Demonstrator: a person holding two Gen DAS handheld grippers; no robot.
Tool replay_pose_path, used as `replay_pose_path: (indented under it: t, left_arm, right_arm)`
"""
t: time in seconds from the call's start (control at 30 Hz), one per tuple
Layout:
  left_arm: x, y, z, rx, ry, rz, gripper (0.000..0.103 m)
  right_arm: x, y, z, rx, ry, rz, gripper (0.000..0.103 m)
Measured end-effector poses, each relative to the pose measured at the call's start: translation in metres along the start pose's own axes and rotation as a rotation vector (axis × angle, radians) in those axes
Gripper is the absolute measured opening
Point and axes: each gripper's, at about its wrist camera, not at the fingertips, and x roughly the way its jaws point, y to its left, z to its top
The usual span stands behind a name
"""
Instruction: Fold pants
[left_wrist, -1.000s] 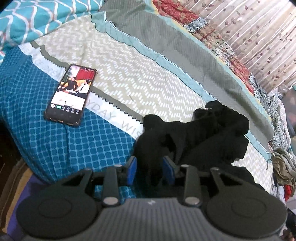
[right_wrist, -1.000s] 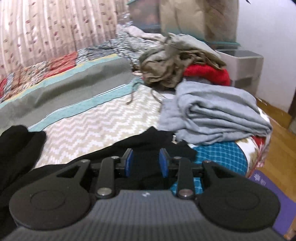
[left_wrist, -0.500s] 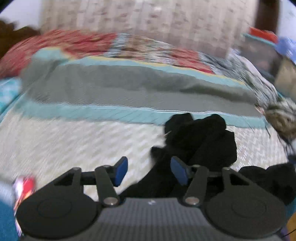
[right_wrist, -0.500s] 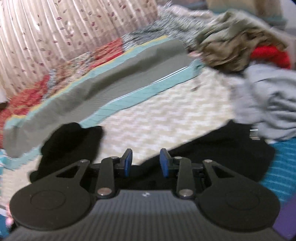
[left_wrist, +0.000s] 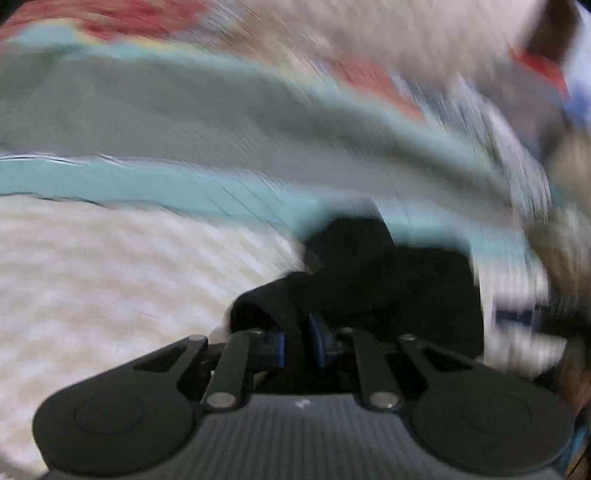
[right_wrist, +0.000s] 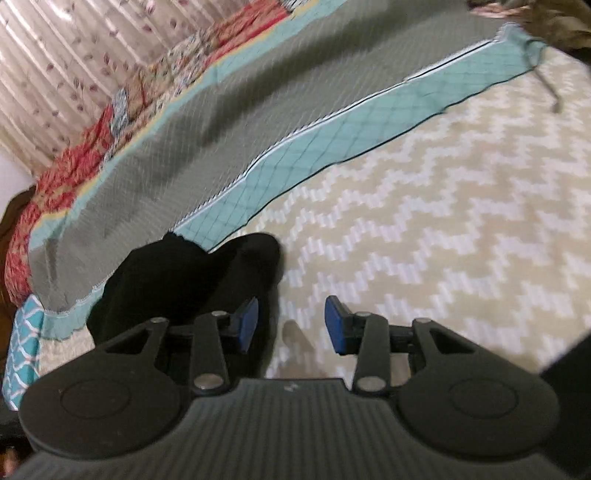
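Note:
The black pants (left_wrist: 388, 280) lie bunched on the bed, blurred in the left wrist view. My left gripper (left_wrist: 297, 345) is shut on a fold of the black pants, which runs up between its blue pads. In the right wrist view the black pants (right_wrist: 184, 277) lie bunched at the left, over the teal band. My right gripper (right_wrist: 290, 323) is open and empty above the chevron cover, its left pad (right_wrist: 247, 323) at the edge of the cloth.
The bed cover has a beige chevron area (right_wrist: 443, 221), a teal band (right_wrist: 332, 136) and a grey band (right_wrist: 221, 110). A red patterned quilt (right_wrist: 55, 173) and a curtain (right_wrist: 74, 55) lie beyond. Olive clothes (right_wrist: 554, 22) sit at the top right.
My left gripper opened, swung right and has shut on a fold of the pants. My right gripper let go of the pants, opened and moved left over the bed.

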Motion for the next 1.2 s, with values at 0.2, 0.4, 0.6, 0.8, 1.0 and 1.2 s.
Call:
replay_pose_path:
  t: [0.2, 0.4, 0.6, 0.8, 1.0, 1.2]
  left_arm:
    - [-0.117, 0.118, -0.025, -0.370, -0.259, 0.235, 0.012]
    - [-0.134, 0.142, -0.067, -0.468, -0.209, 0.222, 0.012]
    - [-0.149, 0.130, -0.057, -0.442, -0.244, 0.197, 0.012]
    - [-0.154, 0.126, -0.040, -0.424, -0.267, 0.168, 0.012]
    - [-0.158, 0.122, -0.021, -0.393, -0.333, 0.125, 0.011]
    - [-0.124, 0.121, 0.002, -0.398, -0.333, 0.103, 0.007]
  right_arm:
    - [0.005, 0.013, 0.008, -0.037, -0.030, 0.042, 0.043]
    - [0.047, 0.039, 0.023, -0.061, 0.019, 0.049, 0.045]
    - [0.105, 0.092, 0.036, -0.170, 0.105, 0.091, 0.058]
    - [0.107, 0.095, 0.029, -0.102, 0.148, 0.123, 0.019]
    - [-0.053, 0.036, 0.077, -0.032, -0.278, 0.046, 0.017]
    - [-0.156, -0.027, 0.115, -0.042, -0.486, -0.295, 0.018]
